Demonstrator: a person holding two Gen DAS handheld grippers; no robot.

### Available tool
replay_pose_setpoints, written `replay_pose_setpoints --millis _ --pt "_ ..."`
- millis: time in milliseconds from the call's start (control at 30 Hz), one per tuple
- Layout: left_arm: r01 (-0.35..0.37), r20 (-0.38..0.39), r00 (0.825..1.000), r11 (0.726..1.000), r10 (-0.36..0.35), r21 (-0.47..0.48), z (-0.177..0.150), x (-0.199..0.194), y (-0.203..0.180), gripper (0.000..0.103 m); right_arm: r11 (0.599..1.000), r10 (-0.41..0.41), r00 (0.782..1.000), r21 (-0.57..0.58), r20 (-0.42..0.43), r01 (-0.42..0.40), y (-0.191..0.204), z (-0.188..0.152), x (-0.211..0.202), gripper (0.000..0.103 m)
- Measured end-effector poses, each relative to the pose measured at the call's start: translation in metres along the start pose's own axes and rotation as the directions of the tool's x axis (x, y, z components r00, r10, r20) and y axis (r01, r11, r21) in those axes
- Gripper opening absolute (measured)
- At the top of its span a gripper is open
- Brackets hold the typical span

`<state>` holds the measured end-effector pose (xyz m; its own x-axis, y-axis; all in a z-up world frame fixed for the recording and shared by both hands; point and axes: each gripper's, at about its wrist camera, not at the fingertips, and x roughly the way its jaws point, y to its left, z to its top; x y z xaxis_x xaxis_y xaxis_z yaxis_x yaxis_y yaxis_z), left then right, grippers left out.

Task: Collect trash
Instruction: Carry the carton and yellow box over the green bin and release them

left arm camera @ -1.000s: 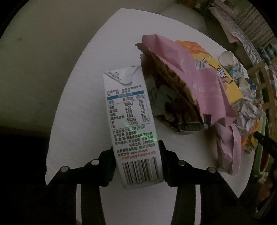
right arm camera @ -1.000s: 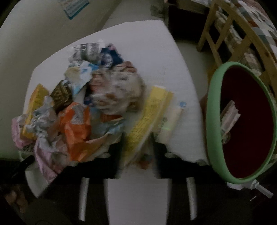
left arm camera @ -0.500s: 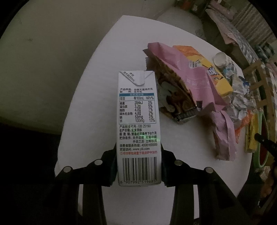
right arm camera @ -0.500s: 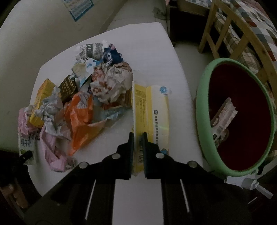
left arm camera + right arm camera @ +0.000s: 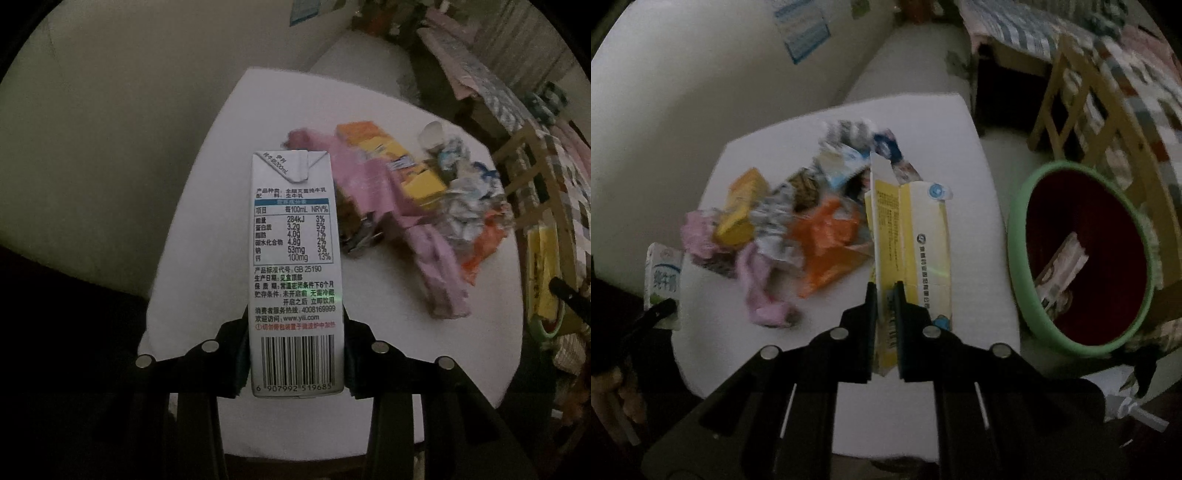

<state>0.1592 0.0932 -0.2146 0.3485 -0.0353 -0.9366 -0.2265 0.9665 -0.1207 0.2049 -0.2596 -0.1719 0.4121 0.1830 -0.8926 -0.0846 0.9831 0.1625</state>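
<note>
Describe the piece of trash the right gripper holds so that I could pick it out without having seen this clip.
Start at the white table beside the green-rimmed bin. At the bin-side edge of the trash pile, the right gripper is shut on a flattened yellow-and-white carton. Unlike the crumpled wrappers next to it, it is a flat, stiff printed panel with a small blue round cap near its far end.

white table (image 5: 967, 155) | wooden chair (image 5: 1082, 96) | patchwork bedding (image 5: 1145, 66) | wall poster (image 5: 803, 29)
</note>
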Motion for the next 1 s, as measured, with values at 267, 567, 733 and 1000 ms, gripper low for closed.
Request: replay_pose_setpoints --millis 267,567,733,1000 --pt "0.049 0.105 0.993 0.995 -0.059 0.09 0.014 -0.052 -0.044 0.036 0.999 0.023 0.996 -0.044 0.082 -0.019 0.02 -0.003 -0.048 0.009" --pt "0.106 0.174 0.974 0.969 -0.146 0.221 0.03 -0.094 -0.111 0.036 1.0 0.014 0.985 -0.022 0.17 -0.01 0.004 -0.001 -0.087 0.009" --pt "0.136 0.182 0.964 0.945 -0.196 0.298 0.035 -0.106 -0.154 0.036 1.0 -0.003 0.979 0.017 0.206 -0.001 -0.019 0.002 -0.104 0.009" --pt "0.187 0.159 0.949 0.894 -0.271 0.407 0.041 -0.111 -0.228 0.036 0.995 -0.047 0.968 0.095 0.248 0.024 -0.068 0.003 -0.125 0.009"
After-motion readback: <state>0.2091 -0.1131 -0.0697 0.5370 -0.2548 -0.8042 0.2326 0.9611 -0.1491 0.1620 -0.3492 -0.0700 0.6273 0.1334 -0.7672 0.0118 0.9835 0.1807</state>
